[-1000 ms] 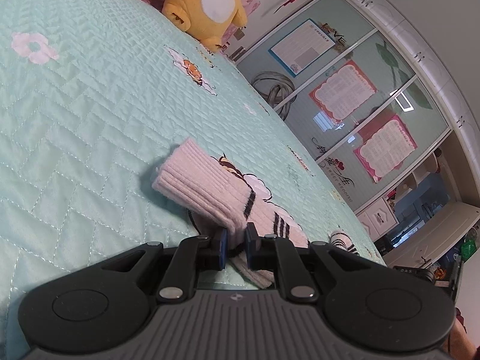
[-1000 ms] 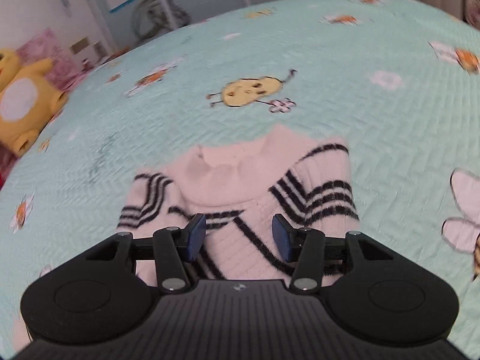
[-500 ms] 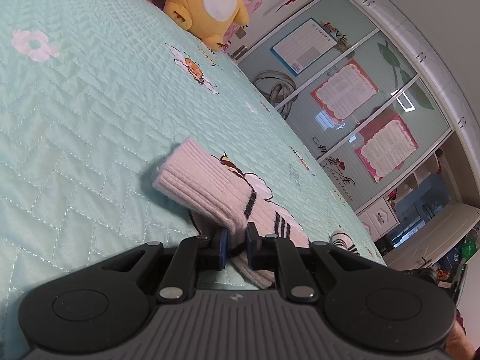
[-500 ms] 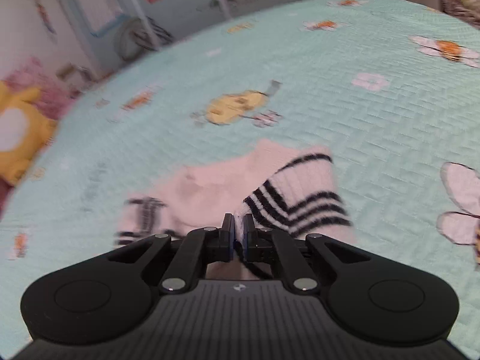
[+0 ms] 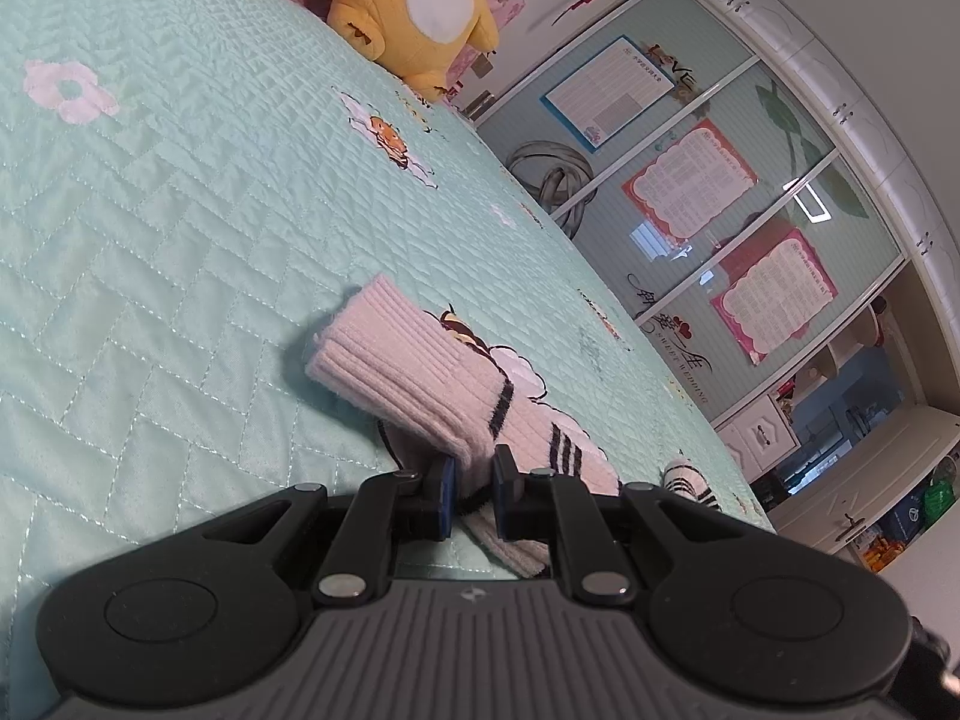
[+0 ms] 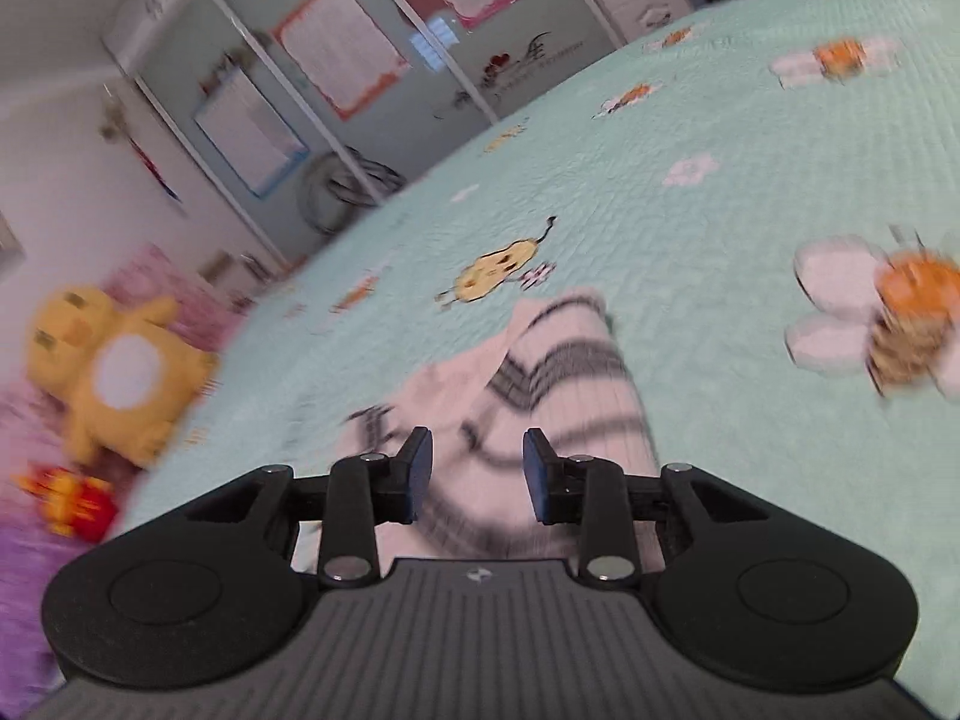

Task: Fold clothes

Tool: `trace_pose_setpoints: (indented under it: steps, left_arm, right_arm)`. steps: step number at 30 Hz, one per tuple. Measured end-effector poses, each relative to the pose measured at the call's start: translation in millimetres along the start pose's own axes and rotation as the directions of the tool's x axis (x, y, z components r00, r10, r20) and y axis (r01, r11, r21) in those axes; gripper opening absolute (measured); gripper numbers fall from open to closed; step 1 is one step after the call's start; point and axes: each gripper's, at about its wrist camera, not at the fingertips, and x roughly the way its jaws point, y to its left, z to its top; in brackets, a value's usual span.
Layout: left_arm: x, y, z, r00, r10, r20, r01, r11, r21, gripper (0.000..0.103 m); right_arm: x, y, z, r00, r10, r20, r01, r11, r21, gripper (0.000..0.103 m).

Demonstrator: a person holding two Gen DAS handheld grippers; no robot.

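Mid-fold: a white ribbed knit sweater with black stripes (image 5: pixel 444 378) lies on the mint-green quilted bedspread (image 5: pixel 150 228).

The left tool (image 5: pixel 474 495) is pinched narrow on the sweater's near edge, pinning it. The right tool (image 6: pixel 474 474) has just been opening; its jaws stand partly apart above the folded-over striped sleeve (image 6: pixel 564 360), pads clear of the knit, though the view is blurred. That sleeve fold looks laid; next calls for gripping another edge and carrying it across without dragging the pile. No containers show.
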Motion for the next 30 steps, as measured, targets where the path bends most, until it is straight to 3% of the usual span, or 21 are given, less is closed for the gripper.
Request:
trace_pose_setpoints:
  steps: [1, 3, 5, 8, 10, 13, 15, 16, 19, 22, 24, 25, 27, 30]
  left_arm:
    - [0, 0, 0, 1.000, 0.000, 0.000, 0.000, 1.000, 0.000, 0.013]
    - [0, 0, 0, 1.000, 0.000, 0.000, 0.000, 1.000, 0.000, 0.013]
    - [1, 1, 0, 1.000, 0.000, 0.000, 0.000, 1.000, 0.000, 0.013]
    - [1, 1, 0, 1.000, 0.003, 0.001, -0.003, 1.000, 0.002, 0.013]
    - [1, 1, 0, 1.000, 0.002, 0.002, -0.002, 1.000, 0.001, 0.013]
    - [1, 5, 0, 1.000, -0.008, 0.006, 0.008, 1.000, -0.013, 0.016]
    - [1, 9, 1, 1.000, -0.019, 0.007, 0.020, 0.999, -0.030, 0.017]
    - [1, 9, 1, 1.000, -0.020, 0.007, 0.020, 0.999, -0.031, 0.017]
    - [0, 9, 0, 1.000, -0.021, 0.006, 0.021, 0.999, -0.030, 0.017]
    - [0, 9, 0, 1.000, -0.017, 0.002, 0.017, 1.000, -0.026, 0.017]
    - [0, 9, 1, 1.000, -0.017, -0.001, 0.017, 0.999, -0.027, 0.017]
    - [0, 10, 1, 1.000, -0.019, -0.001, 0.019, 0.999, -0.029, 0.017]
    - [0, 10, 2, 1.000, -0.022, -0.003, 0.022, 0.999, -0.031, 0.017]
    - [0, 11, 2, 1.000, -0.025, -0.006, 0.025, 0.999, -0.035, 0.018]
  right_arm:
    - [-5, -7, -4, 1.000, 0.012, -0.008, -0.012, 1.000, 0.023, 0.034]
    - [5, -24, -9, 0.996, -0.056, -0.068, 0.058, 0.998, 0.030, 0.034]
    - [8, -36, -13, 0.992, -0.098, -0.081, 0.104, 0.992, 0.070, 0.011]
    - [-26, -28, -19, 0.998, -0.055, -0.026, 0.058, 0.987, 0.148, 0.020]
    - [-62, -8, -37, 0.999, -0.043, -0.002, 0.043, 0.995, 0.091, 0.030]
    - [-97, 1, -73, 0.993, -0.094, -0.075, 0.099, 0.993, 0.060, 0.039]
    - [-111, -3, -96, 0.977, -0.147, -0.151, 0.158, 0.985, 0.062, 0.034]
    - [-124, -2, -102, 0.978, -0.153, -0.140, 0.164, 0.984, 0.074, 0.030]
    - [-171, 14, -113, 0.991, -0.101, -0.083, 0.111, 0.985, 0.129, 0.032]
    - [-199, 24, -128, 0.994, -0.068, -0.087, 0.078, 0.991, 0.106, 0.042]
    - [-204, 24, -140, 0.979, -0.128, -0.159, 0.143, 0.986, 0.085, 0.042]
    - [-207, 25, -146, 0.970, -0.152, -0.191, 0.170, 0.982, 0.081, 0.034]
    - [-216, 29, -156, 0.953, -0.185, -0.241, 0.206, 0.977, 0.063, 0.034]
    - [-238, 47, -159, 0.966, -0.132, -0.224, 0.139, 0.990, 0.014, 0.036]
